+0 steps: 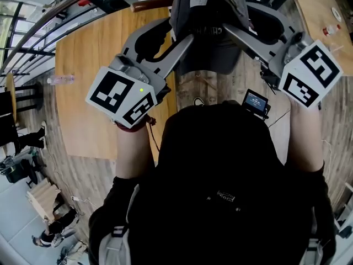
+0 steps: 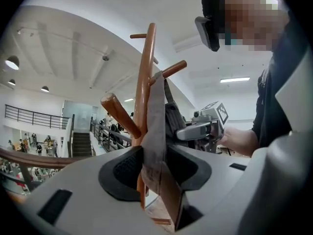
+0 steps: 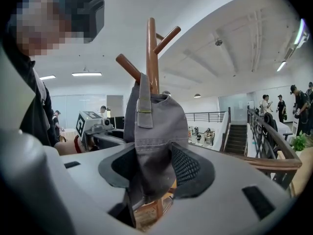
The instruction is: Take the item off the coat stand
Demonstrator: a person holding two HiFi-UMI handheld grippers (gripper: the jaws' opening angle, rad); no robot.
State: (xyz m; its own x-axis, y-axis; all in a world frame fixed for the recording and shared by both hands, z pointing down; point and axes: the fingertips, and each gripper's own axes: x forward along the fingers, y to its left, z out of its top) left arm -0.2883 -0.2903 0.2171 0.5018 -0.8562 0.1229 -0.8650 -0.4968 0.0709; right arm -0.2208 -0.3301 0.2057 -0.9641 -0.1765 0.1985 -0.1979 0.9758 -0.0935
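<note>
A grey cap (image 1: 209, 43) hangs on a peg of the wooden coat stand (image 2: 145, 72). From the left, my left gripper (image 1: 182, 32) reaches in at the cap, and its strap end (image 2: 155, 131) hangs down between the black pads (image 2: 124, 168), loose and uncrushed. From the right, my right gripper (image 1: 238, 20) faces it. There the cap's back panel (image 3: 156, 126) drapes between that gripper's pads (image 3: 188, 168). Both sets of jaws stand apart around the cloth. The stand's pole (image 3: 152, 53) rises behind the cap. Each gripper shows in the other's view, at mid height beside the cap.
A wooden table (image 1: 105, 54) with a clear bottle (image 1: 60, 80) lies below on the left. Another table (image 1: 325, 15) is at the right. A railing (image 3: 274, 155) and stairs run behind the stand. A small screen device (image 1: 255, 102) sits at the person's chest.
</note>
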